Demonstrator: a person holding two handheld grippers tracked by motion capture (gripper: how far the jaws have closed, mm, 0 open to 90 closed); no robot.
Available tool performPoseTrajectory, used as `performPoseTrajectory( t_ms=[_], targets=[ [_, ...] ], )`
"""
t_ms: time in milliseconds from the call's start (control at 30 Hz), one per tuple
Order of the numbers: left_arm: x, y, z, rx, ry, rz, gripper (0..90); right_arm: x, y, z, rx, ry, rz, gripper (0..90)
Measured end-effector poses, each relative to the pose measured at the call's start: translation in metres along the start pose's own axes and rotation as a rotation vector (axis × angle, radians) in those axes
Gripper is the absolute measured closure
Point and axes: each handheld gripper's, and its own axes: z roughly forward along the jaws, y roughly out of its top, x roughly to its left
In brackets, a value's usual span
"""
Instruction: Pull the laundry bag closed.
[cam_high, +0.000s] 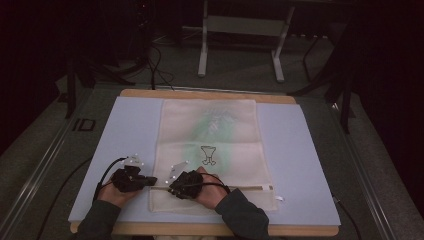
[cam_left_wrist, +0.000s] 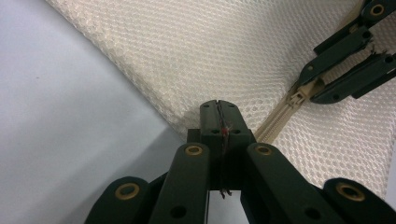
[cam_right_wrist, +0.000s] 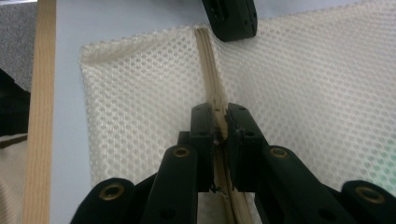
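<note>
Nearest us in the high view, two dark sleeves come up from the bottom edge, and we see a gripper in each hand low over the near end of a cream mesh bag (cam_high: 210, 150). It lies flat on a pale blue mat (cam_high: 125, 135), which covers a wooden table (cam_high: 210, 230); a small black figure is printed near the bag's middle, over a faint green tint.

Starting at the left, the left gripper (cam_high: 151, 180) sits at the bag's near left corner. In the left gripper view (cam_left_wrist: 219, 116) its jaws are pressed tight together on the corner of the mesh, right where the zipper (cam_left_wrist: 280, 119) ends, with a thin thread caught between them.

Moving right, the right gripper (cam_high: 175, 189) rests just beside it on the zipper line. In the right gripper view (cam_right_wrist: 220, 122) its jaws are clamped on the beige zipper (cam_right_wrist: 208, 60), which runs away from them to the bag's edge, where the other gripper's black tip shows. We see the zipper pull (cam_left_wrist: 299, 95) between those same jaws in the left gripper view.
</note>
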Motion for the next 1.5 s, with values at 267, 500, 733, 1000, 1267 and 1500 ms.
performPoseTrajectory(
  t_ms=[267,500,733,1000,1267,1500],
  targets=[
    [0.0,0.0,0.0,0.0,0.0,-0.001,90.0,-0.002,-0.007,-0.006,0.014,-0.002,0.002,82.1],
    [0.0,0.0,0.0,0.0,0.0,-0.002,90.0,-0.004,-0.013,-0.011,0.023,-0.005,0.007,82.0],
    [0.0,0.0,0.0,0.0,0.0,-0.002,90.0,-0.005,-0.018,-0.015,0.027,-0.003,0.01,82.0],
    [0.0,0.0,0.0,0.0,0.001,-0.003,90.0,-0.007,-0.024,-0.022,0.042,-0.01,0.01,82.0],
    [0.0,0.0,0.0,0.0,-0.002,-0.006,90.0,-0.008,-0.029,-0.027,0.053,-0.015,0.013,82.0],
    [0.0,0.0,0.0,0.0,0.0,-0.005,90.0,-0.009,-0.031,-0.029,0.058,-0.017,0.008,82.0]
  ],
)
